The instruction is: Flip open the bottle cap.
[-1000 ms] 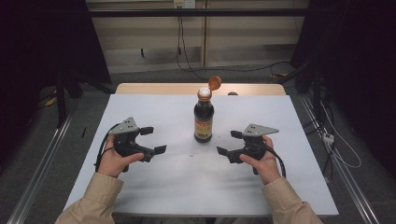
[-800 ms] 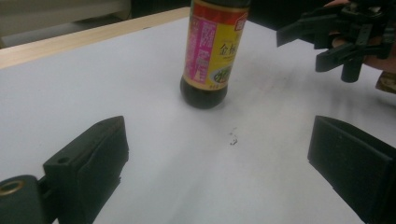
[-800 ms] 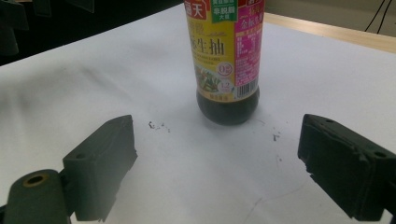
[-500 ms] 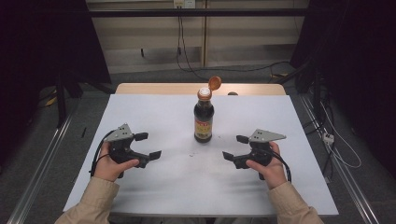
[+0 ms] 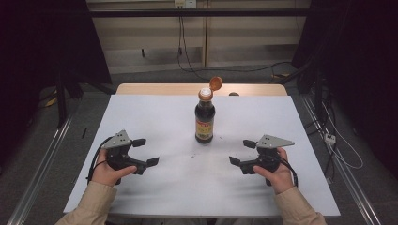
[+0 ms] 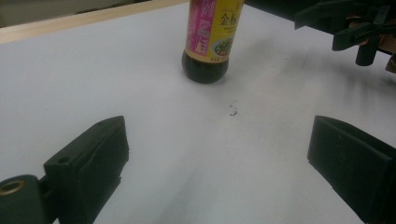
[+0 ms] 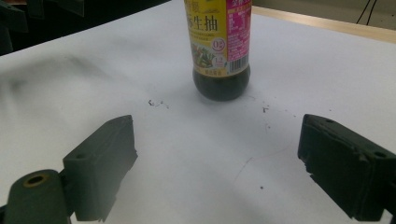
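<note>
A dark sauce bottle (image 5: 205,117) with a yellow and pink label stands upright at the middle of the white table (image 5: 155,112); its orange flip cap (image 5: 215,83) is hinged open. My left gripper (image 5: 146,152) rests low at the left front, open and holding nothing, jaws aimed toward the bottle. On the right front my right gripper (image 5: 242,152) is open too, with nothing between its jaws. The bottle (image 6: 212,39) stands beyond the left gripper (image 6: 224,158), and the bottle (image 7: 219,49) stands ahead of the right gripper (image 7: 219,163). The other gripper (image 6: 348,28) shows at the top right of the left gripper view.
A wooden strip (image 5: 155,89) runs along the table's far edge. A few small dark specks (image 7: 156,103) lie on the white surface in front of the bottle. Cables (image 5: 338,140) trail on the floor to the right, and a metal rail (image 5: 42,168) runs along the left.
Both hands have drawn their grippers back toward the front of the table and outward, away from the bottle. The bottle has not moved.
</note>
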Tool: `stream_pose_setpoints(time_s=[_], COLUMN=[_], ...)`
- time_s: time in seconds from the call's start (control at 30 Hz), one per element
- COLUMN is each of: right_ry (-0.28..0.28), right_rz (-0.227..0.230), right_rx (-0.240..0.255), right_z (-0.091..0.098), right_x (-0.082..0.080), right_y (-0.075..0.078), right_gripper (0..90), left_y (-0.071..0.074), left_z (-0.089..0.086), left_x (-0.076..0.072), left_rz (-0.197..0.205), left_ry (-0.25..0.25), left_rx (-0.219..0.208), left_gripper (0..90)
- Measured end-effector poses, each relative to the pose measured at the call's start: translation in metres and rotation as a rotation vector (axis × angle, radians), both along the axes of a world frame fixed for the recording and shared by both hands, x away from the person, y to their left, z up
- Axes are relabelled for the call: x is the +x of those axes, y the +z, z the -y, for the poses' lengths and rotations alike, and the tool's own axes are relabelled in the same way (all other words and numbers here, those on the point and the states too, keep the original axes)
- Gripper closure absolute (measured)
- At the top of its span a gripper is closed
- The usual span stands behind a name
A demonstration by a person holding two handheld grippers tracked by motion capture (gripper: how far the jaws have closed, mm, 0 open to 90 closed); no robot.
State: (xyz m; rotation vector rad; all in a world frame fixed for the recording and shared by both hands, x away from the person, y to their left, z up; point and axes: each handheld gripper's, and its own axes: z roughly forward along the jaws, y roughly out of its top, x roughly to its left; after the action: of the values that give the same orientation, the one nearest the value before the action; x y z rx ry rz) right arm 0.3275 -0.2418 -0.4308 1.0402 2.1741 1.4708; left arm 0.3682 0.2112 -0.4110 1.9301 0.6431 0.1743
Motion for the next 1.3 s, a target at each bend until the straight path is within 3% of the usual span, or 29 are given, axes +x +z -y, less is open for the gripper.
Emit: stream_pose_setpoints(time_s=[0.97, 1.3], right_ry=[-0.017, -0.036], right_rz=[0.003, 0.013], right_rx=[0.012, -0.013], right_z=[0.019, 0.028], right_x=[-0.029, -0.038], right_y=[-0.006, -0.009], right_gripper=[11.2, 11.2], left_y=[-0.015, -0.017], left_z=[-0.013, -0.019], left_x=[-0.014, -0.016], left_rz=[-0.011, -0.013], left_ry=[0.018, 0.034], left_rx=[0.034, 0.034], left_gripper=[5.2, 5.5])
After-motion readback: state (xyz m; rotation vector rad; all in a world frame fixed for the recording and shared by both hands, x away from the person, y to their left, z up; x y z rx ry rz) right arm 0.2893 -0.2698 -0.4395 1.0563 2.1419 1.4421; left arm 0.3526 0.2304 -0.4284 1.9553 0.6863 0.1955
